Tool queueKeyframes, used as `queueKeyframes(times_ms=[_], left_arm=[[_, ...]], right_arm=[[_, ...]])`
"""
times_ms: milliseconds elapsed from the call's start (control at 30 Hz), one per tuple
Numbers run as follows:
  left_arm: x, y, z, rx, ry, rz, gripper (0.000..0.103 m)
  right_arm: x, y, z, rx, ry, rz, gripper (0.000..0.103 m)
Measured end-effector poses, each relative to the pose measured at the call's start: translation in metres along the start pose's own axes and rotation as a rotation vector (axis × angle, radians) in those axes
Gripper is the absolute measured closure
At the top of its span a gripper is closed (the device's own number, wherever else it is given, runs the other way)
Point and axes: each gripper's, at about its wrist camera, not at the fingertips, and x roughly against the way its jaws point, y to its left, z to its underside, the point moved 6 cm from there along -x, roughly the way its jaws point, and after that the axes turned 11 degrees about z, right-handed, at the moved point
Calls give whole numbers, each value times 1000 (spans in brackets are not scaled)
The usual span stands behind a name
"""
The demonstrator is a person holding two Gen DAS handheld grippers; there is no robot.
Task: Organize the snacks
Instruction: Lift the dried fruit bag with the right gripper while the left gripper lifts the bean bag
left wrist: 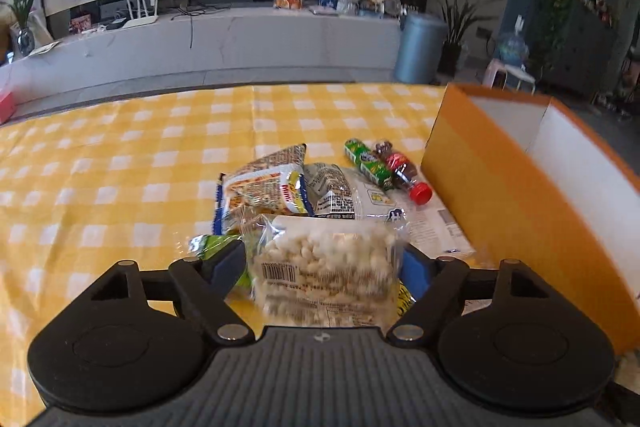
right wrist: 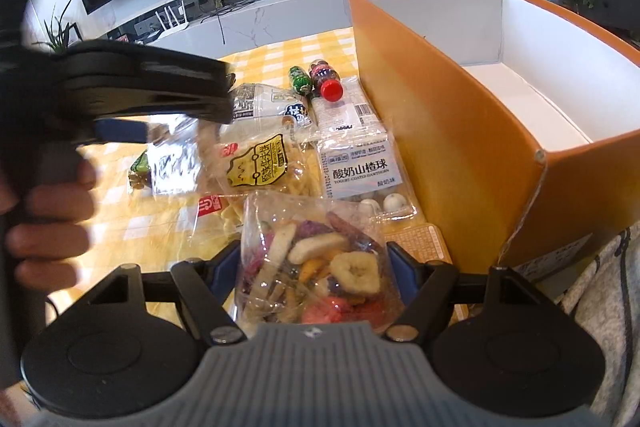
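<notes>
Little is done: the orange box [right wrist: 460, 131] at frame right shows bare white inside, the snack pile [right wrist: 280, 147] remains on the checked tablecloth [left wrist: 120, 167], while the left gripper [left wrist: 324, 263] clasps a white-puff bag [left wrist: 324, 267] and the right gripper [right wrist: 316, 263] a dried-fruit bag [right wrist: 316, 267].

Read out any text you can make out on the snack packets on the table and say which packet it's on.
"酸奶山楂球" and "YOGURT-COATED HAWTHORN": white label of the clear tray of white coated balls.
Yellow badge on the clear packet of pale sticks: Chinese characters, tilted, not readable.
Barcoded clear bag of white puffs: print blurred.
Blue-edged crinkled foil packet: print too small.
</notes>
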Motion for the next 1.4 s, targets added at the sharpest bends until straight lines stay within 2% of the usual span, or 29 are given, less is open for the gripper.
queueKeyframes(times_ms=[100,367,733,1000,1067,1133,1400], left_arm=[[16,2,1,41,-15,33,12],[32,1,16,66,-5,68,12],[52,16,29,135,-38,117,12],[48,17,34,137,-28,126,12],[41,18,39,134,-6,135,12],[35,20,46,148,16,114,12],[51,17,41,146,-23,162,12]], right_arm=[[2,-5,-1,-45,-6,-16,33],[8,-3,-1,-33,-38,-11,33],[28,3,-3,-3,-115,-39,34],[40,3,-9,-7,-180,-55,34],[43,3,-10,-3,-194,-53,34],[46,3,-10,1,-208,-48,34],[60,5,-17,6,-258,-69,34]])
